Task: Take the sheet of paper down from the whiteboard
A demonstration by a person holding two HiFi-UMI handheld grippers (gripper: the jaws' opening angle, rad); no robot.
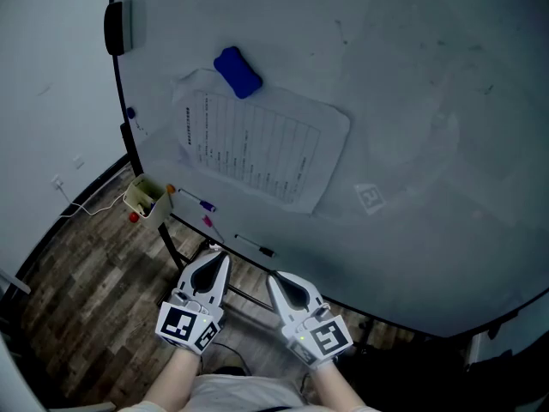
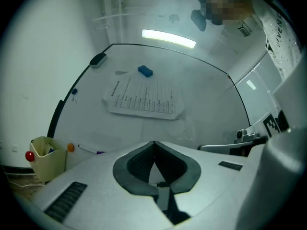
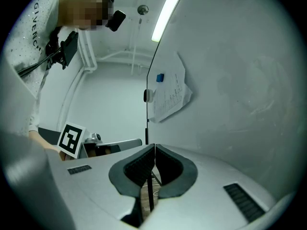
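A printed sheet of paper (image 1: 249,147) hangs on the whiteboard (image 1: 412,101), pinned at its top by a blue magnet (image 1: 238,72). The same sheet (image 2: 145,98) shows in the left gripper view under the magnet (image 2: 145,71), and the sheet (image 3: 169,96) appears edge-on in the right gripper view. My left gripper (image 1: 216,259) and right gripper (image 1: 276,283) are held low in front of the board, below the sheet and apart from it. Both have their jaws closed tip to tip with nothing between them.
A black eraser (image 1: 116,27) sticks to the board's upper left edge. Markers (image 1: 199,202) lie on the board's tray, and a yellow-green holder (image 1: 146,197) hangs at its left end. A cable (image 1: 86,206) runs over the wooden floor (image 1: 77,290).
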